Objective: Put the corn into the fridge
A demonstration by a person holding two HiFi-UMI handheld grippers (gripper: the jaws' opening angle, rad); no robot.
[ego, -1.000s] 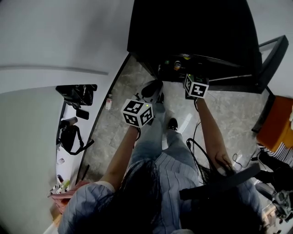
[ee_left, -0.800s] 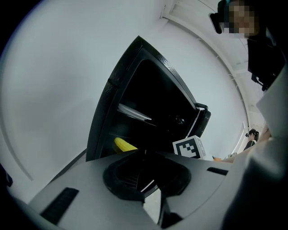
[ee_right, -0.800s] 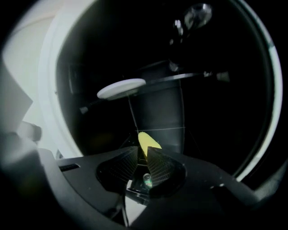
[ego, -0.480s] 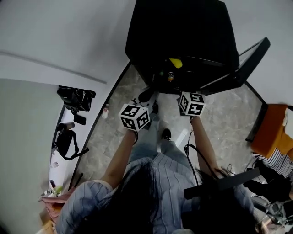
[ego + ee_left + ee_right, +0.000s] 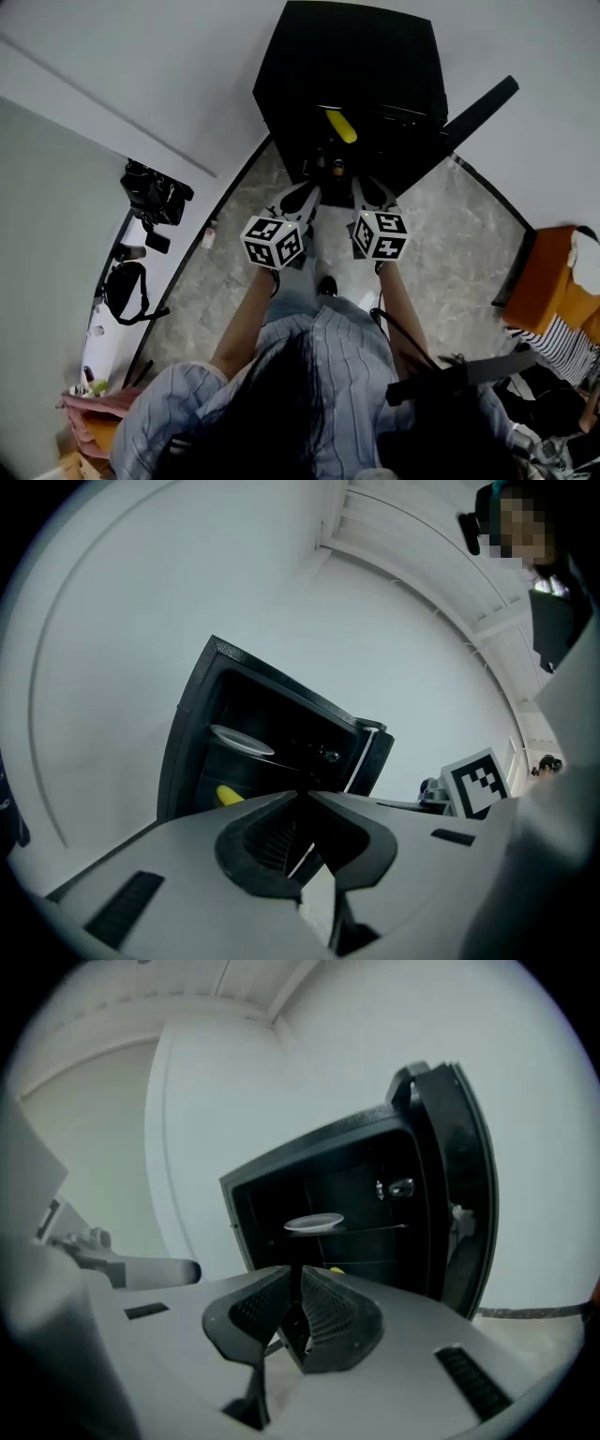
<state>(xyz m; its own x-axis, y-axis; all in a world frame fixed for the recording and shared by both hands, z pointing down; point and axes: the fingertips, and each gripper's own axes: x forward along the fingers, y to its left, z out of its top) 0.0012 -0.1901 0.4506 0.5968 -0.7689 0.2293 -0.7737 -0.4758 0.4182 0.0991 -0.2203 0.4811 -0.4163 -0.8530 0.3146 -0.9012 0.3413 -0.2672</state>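
Observation:
The yellow corn (image 5: 340, 125) lies on a shelf inside the black fridge (image 5: 352, 56), whose door (image 5: 478, 103) stands open to the right. In the left gripper view the corn (image 5: 228, 796) shows below a white plate (image 5: 242, 740). From the right gripper view only a sliver of corn (image 5: 336, 1268) peeks over the jaws, under the plate (image 5: 314, 1222). My left gripper (image 5: 298, 199) is shut and empty, held short of the fridge opening. My right gripper (image 5: 373, 192) hangs beside it; its jaws are closing, almost together, with nothing between them.
Black bags (image 5: 155, 192) lie on the floor at the left by the white wall. An orange seat (image 5: 553, 281) stands at the right. Cables (image 5: 403, 323) trail over the marbled floor beside the person's legs. The open door edge (image 5: 464, 1194) flanks the fridge's right side.
Both grippers have risen and drawn back from the bottom of the fridge, ending side by side. The right jaws have narrowed. The corn on its shelf has come into plain sight.

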